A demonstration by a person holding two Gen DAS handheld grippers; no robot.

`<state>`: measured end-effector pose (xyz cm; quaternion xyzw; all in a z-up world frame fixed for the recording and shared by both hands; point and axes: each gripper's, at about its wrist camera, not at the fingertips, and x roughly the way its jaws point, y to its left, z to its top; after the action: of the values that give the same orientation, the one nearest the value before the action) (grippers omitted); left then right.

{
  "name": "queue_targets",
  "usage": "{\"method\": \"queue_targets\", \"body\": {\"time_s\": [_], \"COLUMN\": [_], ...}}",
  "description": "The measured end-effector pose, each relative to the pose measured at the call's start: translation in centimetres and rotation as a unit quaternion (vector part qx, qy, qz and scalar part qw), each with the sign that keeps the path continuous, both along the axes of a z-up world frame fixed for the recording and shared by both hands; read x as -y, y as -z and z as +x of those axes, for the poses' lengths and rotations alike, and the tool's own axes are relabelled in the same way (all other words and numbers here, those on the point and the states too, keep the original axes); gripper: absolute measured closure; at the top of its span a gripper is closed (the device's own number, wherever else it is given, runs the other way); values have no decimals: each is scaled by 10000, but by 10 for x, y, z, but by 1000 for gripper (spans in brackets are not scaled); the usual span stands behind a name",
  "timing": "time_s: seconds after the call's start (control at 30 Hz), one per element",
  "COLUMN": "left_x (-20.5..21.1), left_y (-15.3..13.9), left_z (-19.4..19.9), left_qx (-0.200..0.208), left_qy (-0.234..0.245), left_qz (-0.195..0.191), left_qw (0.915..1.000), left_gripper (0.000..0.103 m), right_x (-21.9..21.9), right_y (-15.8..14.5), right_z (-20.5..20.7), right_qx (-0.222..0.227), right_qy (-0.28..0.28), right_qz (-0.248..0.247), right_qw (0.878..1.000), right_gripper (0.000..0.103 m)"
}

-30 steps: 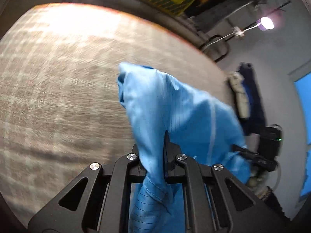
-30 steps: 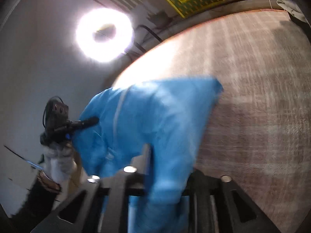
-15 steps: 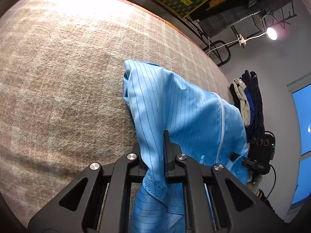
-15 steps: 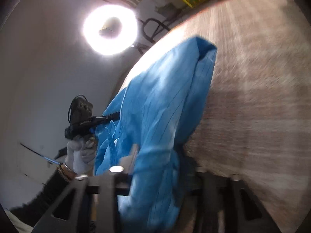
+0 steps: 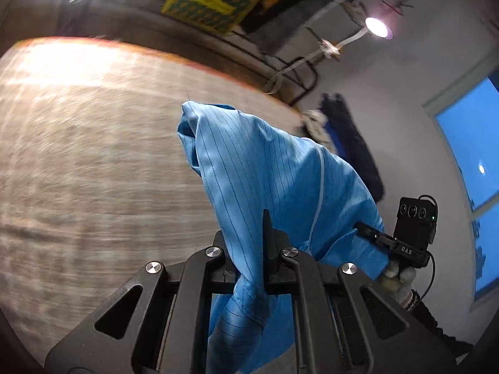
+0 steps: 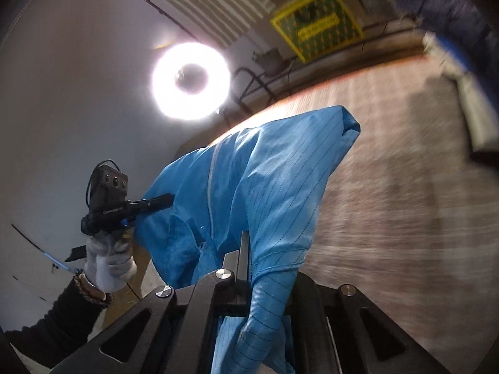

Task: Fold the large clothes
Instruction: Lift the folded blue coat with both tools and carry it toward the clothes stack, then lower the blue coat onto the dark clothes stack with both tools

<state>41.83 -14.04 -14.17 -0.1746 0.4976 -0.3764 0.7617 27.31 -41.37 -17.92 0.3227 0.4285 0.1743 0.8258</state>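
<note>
A blue pinstriped garment (image 5: 268, 174) with a pale zip hangs stretched in the air between my two grippers, above a beige woven carpet (image 5: 87, 162). My left gripper (image 5: 252, 249) is shut on one edge of the cloth, which bunches between its fingers. My right gripper (image 6: 265, 268) is shut on the other edge of the garment (image 6: 268, 187). In the left wrist view the right gripper (image 5: 371, 233) shows at the lower right, pinching the cloth. In the right wrist view the left gripper (image 6: 156, 202) shows at the left, in a white-gloved hand.
The carpet (image 6: 389, 202) spreads under the garment. A heap of dark and white clothes (image 5: 343, 137) lies at its far edge. A yellow patterned board (image 5: 212, 0) leans on the back wall. A ring light (image 6: 190, 81) and a lamp (image 5: 377, 28) shine.
Both grippers have lifted and tilted up with the garment still held; more of the wall, lights and window shows now. The cloth stays stretched between them.
</note>
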Motion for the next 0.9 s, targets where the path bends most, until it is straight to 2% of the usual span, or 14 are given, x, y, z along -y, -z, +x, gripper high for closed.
{"method": "queue_targets", "body": {"time_s": [0.17,0.27,0.4,0.5,0.7,0.8,0.9], "left_x": [66,109,168,219,323,368,400], "left_y": [-44,-62,-78,-90,-115,-121,-117], "left_z": [-17,-24,-22,-15,10,28,47], "left_qx": [356,553,614,714,1013,1198,1259], "left_qy": [494,774,1027,1194,1447,1432,1358], "left_qz": [-179,-235,-450,-602,-716,-731,-733], "left_qw": [9980,9952,9918,9884,9817,9797,9800], "left_gripper": [97,97,97,98,98,98,98], "right_x": [58,87,144,168,252,282,313], "right_y": [-54,-77,-104,-119,-153,-163,-162], "right_z": [-44,-61,-88,-92,-91,-74,-54], "right_qx": [315,405,527,566,635,706,706], "right_qy": [288,529,884,1042,1525,1620,1724], "right_qz": [-420,-659,-1032,-1361,-1993,-2317,-2565], "right_qw": [9982,9956,9893,9836,9659,9566,9484], "right_gripper": [102,102,102,102,102,102,102]}}
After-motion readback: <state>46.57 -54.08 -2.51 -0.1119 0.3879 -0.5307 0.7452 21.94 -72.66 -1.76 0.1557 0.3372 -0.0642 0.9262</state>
